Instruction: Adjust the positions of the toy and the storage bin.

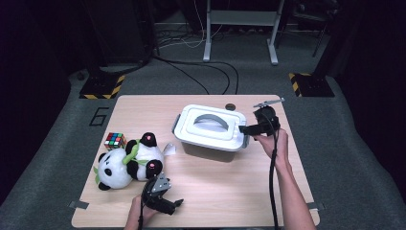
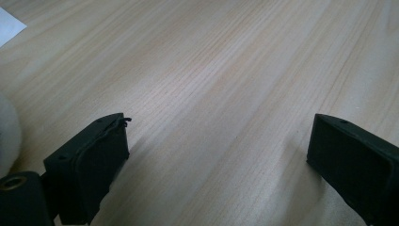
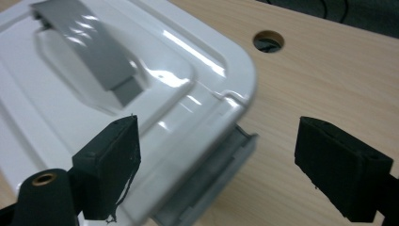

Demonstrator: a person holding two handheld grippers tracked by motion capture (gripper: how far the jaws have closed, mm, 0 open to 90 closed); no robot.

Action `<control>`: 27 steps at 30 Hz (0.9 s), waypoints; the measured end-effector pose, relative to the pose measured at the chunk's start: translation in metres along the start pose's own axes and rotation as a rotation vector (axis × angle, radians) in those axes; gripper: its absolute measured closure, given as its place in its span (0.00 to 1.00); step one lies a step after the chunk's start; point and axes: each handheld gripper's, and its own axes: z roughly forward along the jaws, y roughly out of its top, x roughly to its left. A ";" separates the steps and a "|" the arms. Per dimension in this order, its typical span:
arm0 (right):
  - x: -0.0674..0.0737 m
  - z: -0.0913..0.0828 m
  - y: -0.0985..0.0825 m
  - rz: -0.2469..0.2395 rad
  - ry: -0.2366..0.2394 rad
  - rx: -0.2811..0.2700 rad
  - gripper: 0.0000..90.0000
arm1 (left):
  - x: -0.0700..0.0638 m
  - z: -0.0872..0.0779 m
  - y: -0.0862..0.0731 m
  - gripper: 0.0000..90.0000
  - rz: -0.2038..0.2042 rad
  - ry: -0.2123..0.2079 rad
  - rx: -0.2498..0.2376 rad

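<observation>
A white plastic box [image 1: 210, 127] with a closed lid and a grey handle [image 3: 89, 52] stands in the middle of the wooden table [image 1: 230, 187]. My right gripper [image 1: 245, 129] hovers at the box's right end, open. In the right gripper view its jaws [image 3: 216, 160] stand wide apart over the lid's corner and the grey side latch [image 3: 207, 179], with the pads pressing on nothing. My left gripper [image 1: 174, 203] rests near the table's front edge, open, with bare wood between its jaws [image 2: 216, 155].
A panda plush [image 1: 127, 160] lies at the left of the table, just beyond the left gripper. A colour cube [image 1: 115, 140] sits behind it. A white scrap of paper [image 1: 170, 149] lies between the plush and the box. A round hole [image 1: 230, 106] is in the tabletop behind the box.
</observation>
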 end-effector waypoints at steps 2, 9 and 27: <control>0.009 0.002 0.005 -0.038 0.012 -0.004 0.16 | 0.000 0.000 0.000 0.06 -0.001 0.000 0.000; 0.036 0.021 0.027 -0.181 0.098 0.005 0.25 | 0.000 0.000 0.000 0.06 0.002 -0.001 -0.001; 0.053 0.050 0.037 -0.287 0.130 0.062 0.70 | 0.000 0.000 0.000 0.07 0.000 -0.001 -0.001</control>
